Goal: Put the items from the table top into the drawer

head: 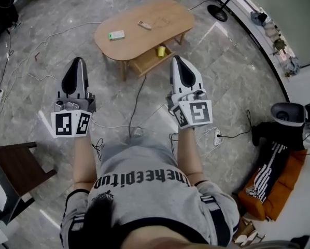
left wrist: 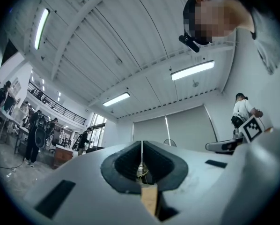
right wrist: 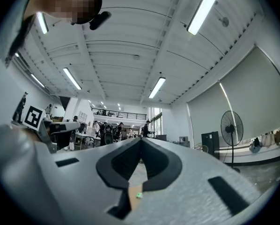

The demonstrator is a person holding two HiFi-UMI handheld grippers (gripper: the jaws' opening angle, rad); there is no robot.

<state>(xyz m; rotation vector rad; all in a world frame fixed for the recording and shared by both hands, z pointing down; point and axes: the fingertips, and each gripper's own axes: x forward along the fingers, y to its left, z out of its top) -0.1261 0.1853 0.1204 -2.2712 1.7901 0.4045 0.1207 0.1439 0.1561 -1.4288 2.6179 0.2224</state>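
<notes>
- Two grippers reach forward side by side in the head view, the left gripper [head: 78,61] and the right gripper [head: 175,59]. Both are well short of the low oval light-wood table [head: 131,43], so I judge the person is only approaching.
- On the tabletop lie a small green-and-white box [head: 116,35] and a pale flat rectangular item [head: 144,25]. A yellow cup-like object [head: 160,51] sits on a lower wooden level, possibly the drawer.
- Left gripper view: the left gripper [left wrist: 141,146] tilts up toward the ceiling, its dark-padded jaws pressed together with nothing between them.
- Right gripper view: the right gripper [right wrist: 141,142] also has its jaws together and empty, probably because nothing is within reach.
</notes>
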